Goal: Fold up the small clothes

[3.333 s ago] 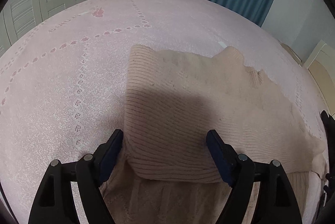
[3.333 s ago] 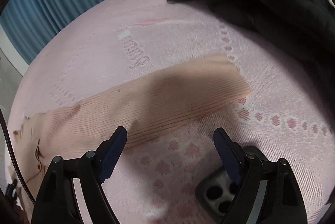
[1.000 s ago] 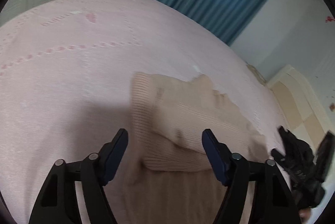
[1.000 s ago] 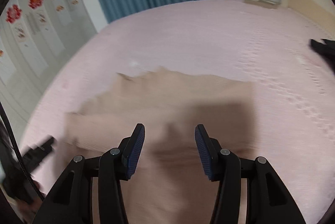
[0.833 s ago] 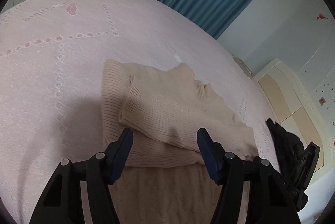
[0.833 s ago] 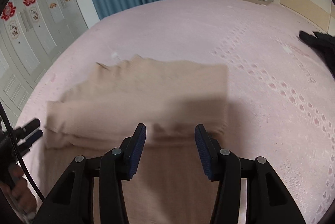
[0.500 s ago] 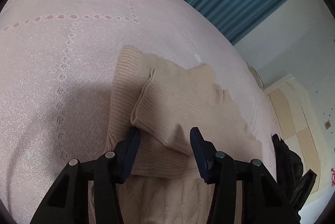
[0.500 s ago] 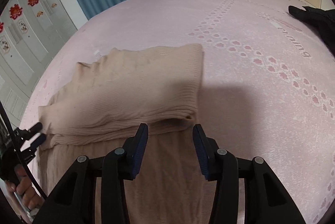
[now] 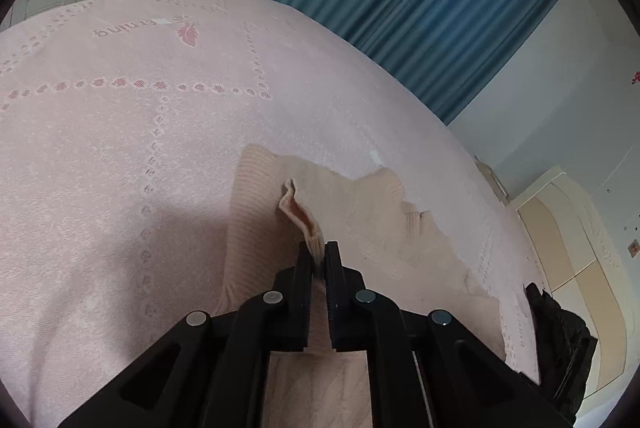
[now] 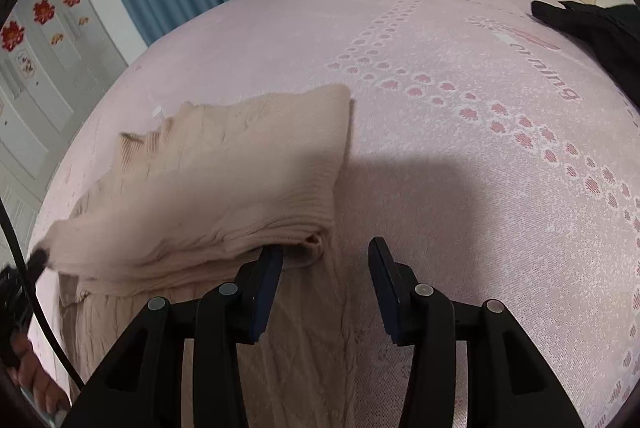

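Our left gripper (image 9: 319, 260) has its jaws pressed together on a folded edge of the beige ribbed knit sweater (image 9: 360, 220), pinching the cloth so it ridges up. Our right gripper (image 10: 325, 260) has its jaws spread, its left finger touching the folded sweater's (image 10: 224, 180) near corner. The sweater lies partly folded on the pink patterned bedspread (image 10: 460, 156). A black garment (image 10: 592, 24) rests well apart at the bed's far right, and blue pleated curtains (image 9: 440, 8) hang behind.

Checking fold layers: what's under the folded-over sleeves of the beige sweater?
Under the folded sleeves lies the beige sweater body, on the pink bedspread. Anything between the layers is covered.
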Demonstrator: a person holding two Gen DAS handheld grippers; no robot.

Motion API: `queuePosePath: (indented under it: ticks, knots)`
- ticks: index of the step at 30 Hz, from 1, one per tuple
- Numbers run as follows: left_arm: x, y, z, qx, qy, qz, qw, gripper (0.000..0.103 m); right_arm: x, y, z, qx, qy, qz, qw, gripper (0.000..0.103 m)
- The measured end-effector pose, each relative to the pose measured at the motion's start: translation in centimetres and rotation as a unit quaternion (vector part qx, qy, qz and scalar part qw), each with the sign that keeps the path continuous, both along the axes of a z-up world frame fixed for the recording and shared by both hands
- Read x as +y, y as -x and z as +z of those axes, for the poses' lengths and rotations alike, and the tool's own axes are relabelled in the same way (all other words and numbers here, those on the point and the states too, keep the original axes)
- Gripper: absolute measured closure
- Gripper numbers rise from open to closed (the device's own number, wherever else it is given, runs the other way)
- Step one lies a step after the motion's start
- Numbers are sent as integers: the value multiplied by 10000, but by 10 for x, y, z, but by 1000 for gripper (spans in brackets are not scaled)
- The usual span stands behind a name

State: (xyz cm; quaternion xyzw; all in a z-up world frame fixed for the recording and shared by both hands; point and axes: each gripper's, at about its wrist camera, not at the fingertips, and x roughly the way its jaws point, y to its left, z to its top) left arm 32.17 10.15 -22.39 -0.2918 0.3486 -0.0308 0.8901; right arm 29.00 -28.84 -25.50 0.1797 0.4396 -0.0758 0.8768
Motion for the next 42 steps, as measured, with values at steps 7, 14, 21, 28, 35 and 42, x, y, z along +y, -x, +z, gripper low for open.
queuePosePath:
  ticks: [7,14,21,28,35,42]
  knots:
    - [-1,-2,-10,497,-315,-2,9983,96,-9,5,4,-155,-377,14,9992,58]
    - [12,-2,-15,692,-53,324,9971,83,-8,8,17,-648,-625,144,9958,56]
    - [18,-3,-19,789,-207,517,9953,78,4,-15,3,-152,91,-27,9998,56]
    - [4,-9,-25,1014,-543,302,9929,77,2,-14,-2,-52,157,-121,9998,56]
    - [0,1,-12,799,-914,249,9923,42,-6,9,9,-314,-126,-231,9992,53]
    - [-10,46,6,434,-1806,262,9822,32,10,49,39,-356,252,23,9990,53]
